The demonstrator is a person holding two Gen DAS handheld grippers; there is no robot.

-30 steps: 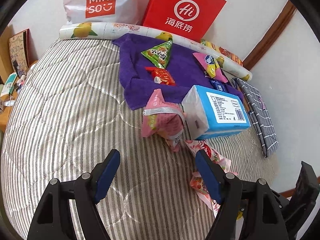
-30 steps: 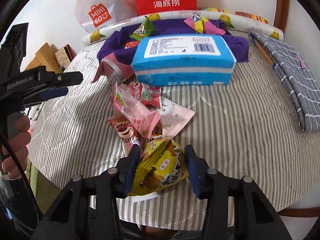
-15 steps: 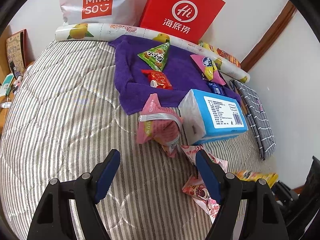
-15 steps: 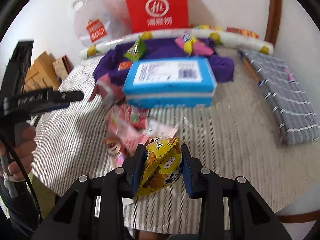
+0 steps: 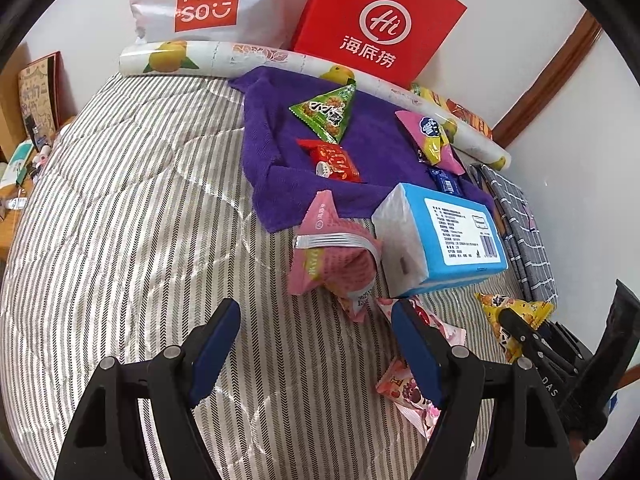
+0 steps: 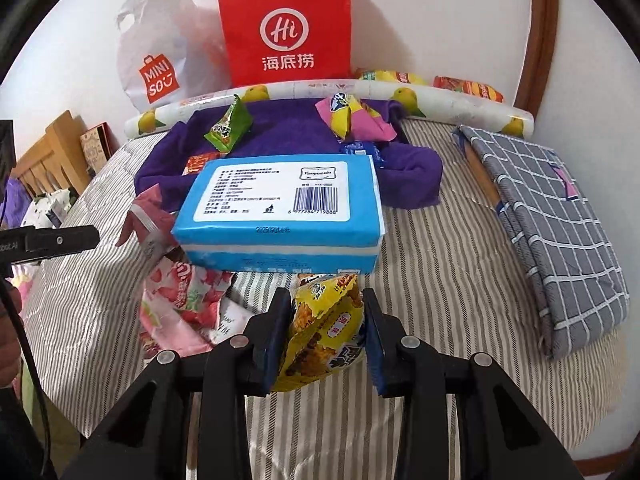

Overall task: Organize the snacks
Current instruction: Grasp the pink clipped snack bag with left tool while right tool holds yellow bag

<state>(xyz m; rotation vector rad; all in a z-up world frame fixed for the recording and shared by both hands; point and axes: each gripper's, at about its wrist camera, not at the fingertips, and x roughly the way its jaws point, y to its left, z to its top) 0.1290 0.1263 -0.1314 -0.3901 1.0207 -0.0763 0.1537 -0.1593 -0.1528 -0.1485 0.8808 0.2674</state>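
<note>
My right gripper (image 6: 326, 300) is shut on a yellow snack packet (image 6: 324, 336) and holds it above the striped bed cover (image 6: 432, 272), just in front of a blue tissue pack (image 6: 280, 208). In the left wrist view the same yellow packet (image 5: 516, 308) shows at the right edge. My left gripper (image 5: 316, 308) hangs open over the striped cover with nothing between its fingers. A purple towel (image 5: 376, 140) behind carries a green triangular packet (image 5: 328, 112), a red packet (image 5: 334, 160), a pink-and-yellow packet (image 5: 430, 136) and a small blue one (image 5: 446, 180).
A pink bag (image 5: 332, 252) leans against the tissue pack, and strawberry-print packets (image 6: 184, 296) lie beside it. At the back stand a red paper bag (image 6: 284, 28), a white Miniso bag (image 6: 160, 64) and a lemon-print roll (image 6: 440, 96). A folded grey checked cloth (image 6: 552, 216) lies right.
My right gripper closed on the yellow packet, lifted it off the cover and carried it toward the tissue pack. The left gripper stayed open and barely moved.
</note>
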